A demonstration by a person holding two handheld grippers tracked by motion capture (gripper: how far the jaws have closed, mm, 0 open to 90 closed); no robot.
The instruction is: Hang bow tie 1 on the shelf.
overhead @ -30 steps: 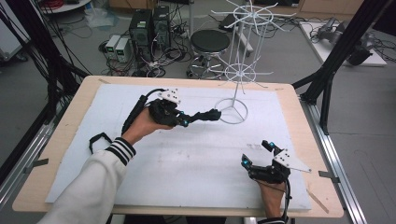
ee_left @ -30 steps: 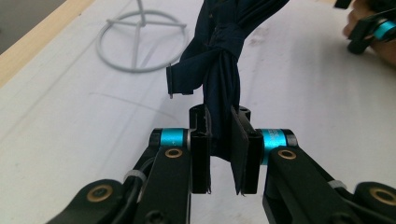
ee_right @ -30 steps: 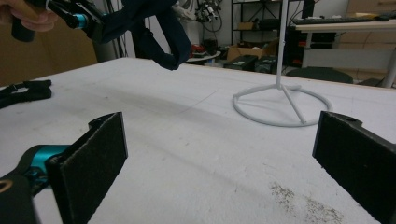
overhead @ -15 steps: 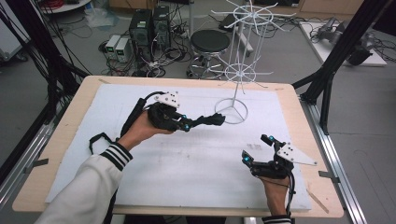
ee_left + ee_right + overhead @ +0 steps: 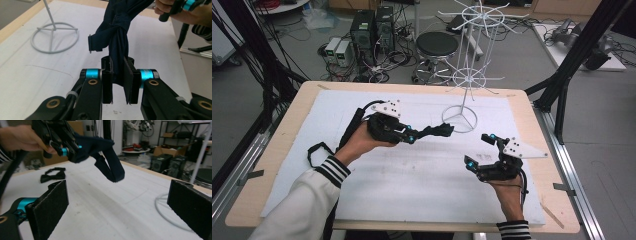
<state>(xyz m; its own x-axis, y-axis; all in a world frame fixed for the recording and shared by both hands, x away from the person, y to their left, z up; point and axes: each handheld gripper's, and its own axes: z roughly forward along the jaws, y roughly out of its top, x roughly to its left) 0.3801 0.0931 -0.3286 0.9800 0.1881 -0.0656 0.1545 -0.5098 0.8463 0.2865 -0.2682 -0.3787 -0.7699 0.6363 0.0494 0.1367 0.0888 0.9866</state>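
Currently the navy tie (image 5: 117, 37) hangs off the mat, bunched, clamped in my left gripper (image 5: 446, 130); its long axis runs straight out from those jaws toward the rack base (image 5: 459, 120), loose strap end drooping. Rack base sits just beyond the tie tip, slightly to the side. My right gripper (image 5: 482, 150) is spread wide, holding nothing, well apart from the rack base on the near side. So the left does the hanging; right only assists.

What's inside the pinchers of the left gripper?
A dark blue bow tie is pinched between the left gripper pads, its strap dangling. The squeezed part is covered by the pads.
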